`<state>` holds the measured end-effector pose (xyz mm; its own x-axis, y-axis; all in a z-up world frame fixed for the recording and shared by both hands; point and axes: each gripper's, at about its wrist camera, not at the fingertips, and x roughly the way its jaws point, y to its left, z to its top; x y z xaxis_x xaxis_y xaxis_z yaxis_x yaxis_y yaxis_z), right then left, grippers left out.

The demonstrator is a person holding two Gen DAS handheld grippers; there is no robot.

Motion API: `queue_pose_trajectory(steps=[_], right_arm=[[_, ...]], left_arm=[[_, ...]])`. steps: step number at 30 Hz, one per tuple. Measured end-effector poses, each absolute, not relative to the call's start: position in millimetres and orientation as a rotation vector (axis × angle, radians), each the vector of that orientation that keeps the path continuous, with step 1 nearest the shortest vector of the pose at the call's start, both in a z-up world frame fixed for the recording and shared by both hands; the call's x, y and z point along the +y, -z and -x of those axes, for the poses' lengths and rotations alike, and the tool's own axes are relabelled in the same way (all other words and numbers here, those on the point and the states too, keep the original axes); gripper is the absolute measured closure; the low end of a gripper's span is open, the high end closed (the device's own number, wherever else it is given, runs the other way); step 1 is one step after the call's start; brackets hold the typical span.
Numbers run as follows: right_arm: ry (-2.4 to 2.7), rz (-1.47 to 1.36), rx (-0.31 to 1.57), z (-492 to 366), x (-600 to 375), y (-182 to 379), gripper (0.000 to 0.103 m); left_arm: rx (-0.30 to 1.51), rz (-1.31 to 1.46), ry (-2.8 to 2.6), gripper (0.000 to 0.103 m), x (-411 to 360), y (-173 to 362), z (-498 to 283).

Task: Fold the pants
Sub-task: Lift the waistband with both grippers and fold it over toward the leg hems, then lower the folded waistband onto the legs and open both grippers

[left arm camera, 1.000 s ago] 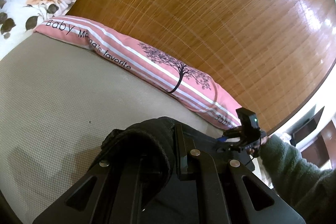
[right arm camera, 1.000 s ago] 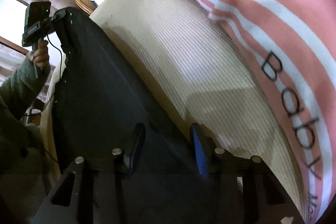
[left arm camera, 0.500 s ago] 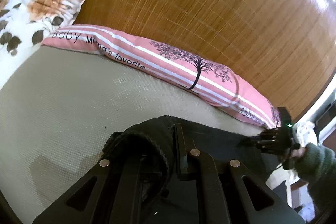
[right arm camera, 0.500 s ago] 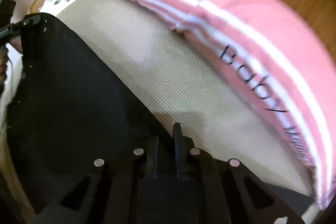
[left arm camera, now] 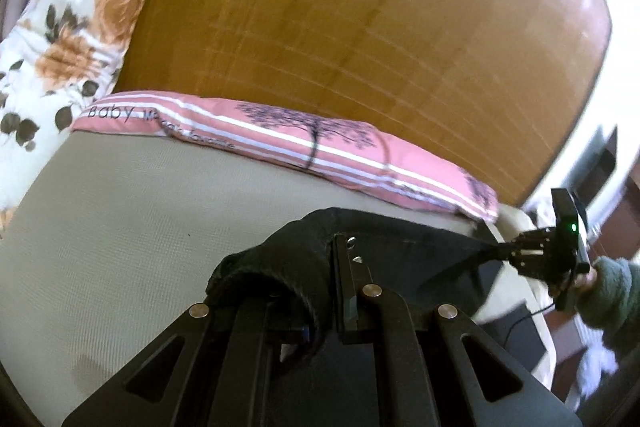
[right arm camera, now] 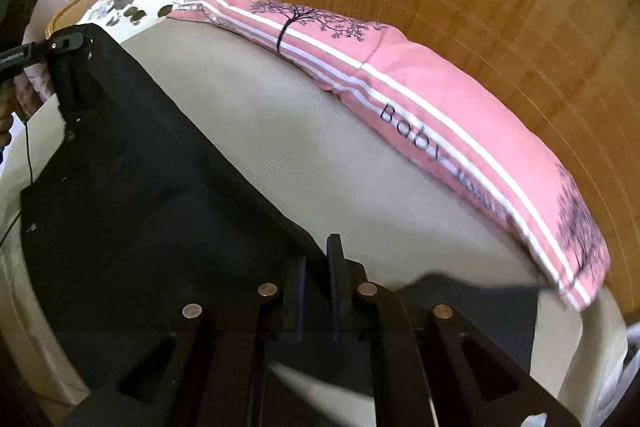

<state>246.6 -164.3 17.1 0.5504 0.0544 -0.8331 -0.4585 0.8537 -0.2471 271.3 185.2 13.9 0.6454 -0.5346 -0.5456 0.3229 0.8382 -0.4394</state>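
Black pants (right arm camera: 132, 163) clamped between both tongs

"Baby" in dark letters on pink striped pillow (left arm camera: 288, 147), following words too blurred to read

Two facing views, shared pants (left arm camera: 400, 243)

Your left gripper (left arm camera: 316, 291): left finger buried under bunched black pants (left arm camera: 280, 263). Pink pillow (left arm camera: 280, 143) lettering blurred, unreadable past "Baby". Pants' lower part cut off by frame edge.
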Motion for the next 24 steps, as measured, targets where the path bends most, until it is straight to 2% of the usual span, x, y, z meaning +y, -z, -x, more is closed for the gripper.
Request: queue_pose_trajectory(steps=[5,13,19,24], right_arm=[[-0.276,0.409,0.960,-177.7,-176.4,-8.7,0.097],[-0.262,0.317,1.057,-100.1,-182.8,35.1,0.098],[-0.258,0.299,1.136,-76.2,-180.4,82.8,0.098],[-0.225,0.342,1.143,-68.8,-172.7,107.0,0.096]], left_arm=[[0.752,0.248,0.567,0.094,185.0,-16.6,-218.4],[0.880,0.176,0.600,0.094,183.3,11.8,-146.5],[1.032,0.095,0.583,0.092,177.2,58.0,-119.9],[1.127,0.024,0.544,0.085,170.6,83.3,-112.1]])
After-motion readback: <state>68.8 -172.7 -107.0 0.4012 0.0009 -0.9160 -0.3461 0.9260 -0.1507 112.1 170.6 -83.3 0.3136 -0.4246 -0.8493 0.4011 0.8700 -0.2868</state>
